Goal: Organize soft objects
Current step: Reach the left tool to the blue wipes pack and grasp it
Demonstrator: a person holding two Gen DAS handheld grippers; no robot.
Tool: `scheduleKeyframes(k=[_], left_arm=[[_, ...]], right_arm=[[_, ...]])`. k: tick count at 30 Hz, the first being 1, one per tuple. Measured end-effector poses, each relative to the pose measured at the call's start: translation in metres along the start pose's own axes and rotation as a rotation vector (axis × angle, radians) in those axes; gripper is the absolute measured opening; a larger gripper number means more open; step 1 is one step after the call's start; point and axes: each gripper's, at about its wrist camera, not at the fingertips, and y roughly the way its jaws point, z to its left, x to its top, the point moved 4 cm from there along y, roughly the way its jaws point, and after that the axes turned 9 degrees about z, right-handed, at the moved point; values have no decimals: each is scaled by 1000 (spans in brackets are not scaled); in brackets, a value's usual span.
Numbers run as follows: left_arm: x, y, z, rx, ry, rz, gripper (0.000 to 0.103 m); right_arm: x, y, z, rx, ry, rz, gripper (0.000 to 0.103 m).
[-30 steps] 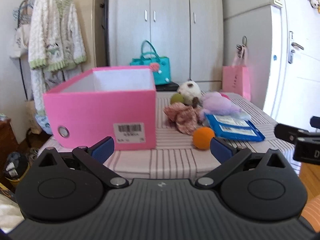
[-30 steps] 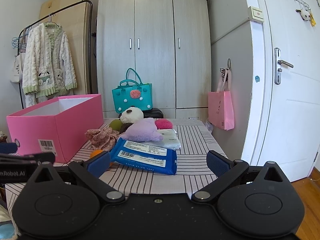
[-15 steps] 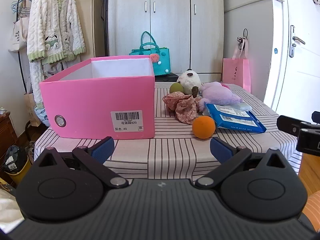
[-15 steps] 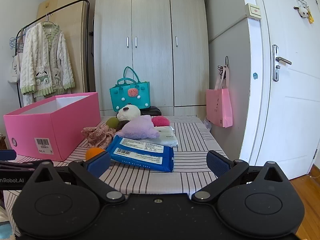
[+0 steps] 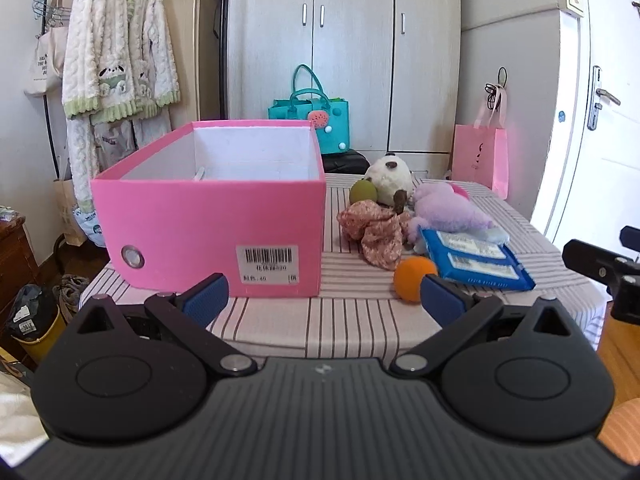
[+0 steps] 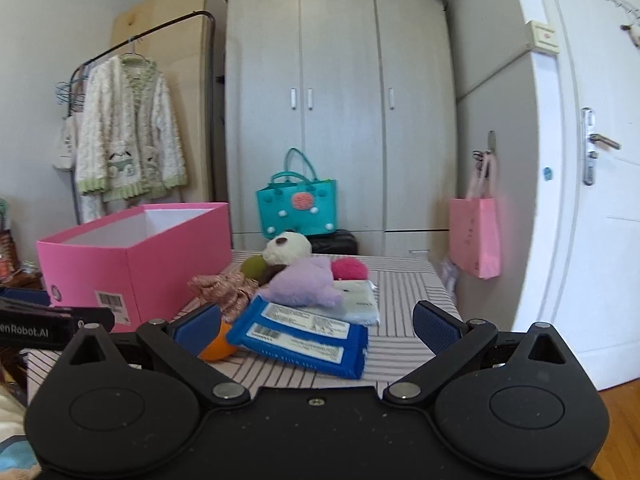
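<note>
An open, empty pink box (image 5: 208,216) (image 6: 136,264) stands on the left of the striped table (image 5: 320,320). Right of it lies a pile: floral cloth (image 5: 376,228), orange ball (image 5: 412,278), green ball (image 5: 363,191), white panda plush (image 5: 390,178), purple plush (image 5: 448,212) (image 6: 308,284), pink pom (image 6: 350,269), blue wipes pack (image 5: 476,260) (image 6: 304,336) and a white pack (image 6: 356,306). My left gripper (image 5: 324,300) is open and empty before the table's front edge. My right gripper (image 6: 318,328) is open and empty, facing the wipes pack.
A grey wardrobe (image 5: 340,52) stands behind the table with a teal bag (image 5: 310,124) in front of it. A pink paper bag (image 5: 480,156) hangs at the right near a white door (image 6: 592,200). A clothes rack with a cardigan (image 5: 120,56) stands at the left.
Both grippers have risen slightly and moved a little closer to the table. Their jaws stay open. Nothing on the table has moved.
</note>
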Motion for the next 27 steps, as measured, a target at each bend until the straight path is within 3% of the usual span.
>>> scheduleKeyframes(k=[6,14,17,20,23,24,25,27], left_arm=[[36,-1,-5,-110,80,45,103],[70,15,-45,-251,249,58,102],[75,26,-65,-277,318,55,98],[76,40,-77,-279,307,26,98],[75,61,-86,-313,314,75,94],[74,70,-90,-321,318,96,88],[75,76,-91,-329,323,112,73],[75,89,-94,-340,327,153,60]], right_arm=[[19,15,-17,67,-47,125,103],[9,53,-39,161,13,270,102],[5,71,-49,151,19,307,98],[1,88,-59,104,24,323,98],[-3,101,-66,137,46,348,96],[-3,105,-68,157,57,357,93],[-2,109,-68,177,65,369,92],[-2,117,-69,203,74,399,91]])
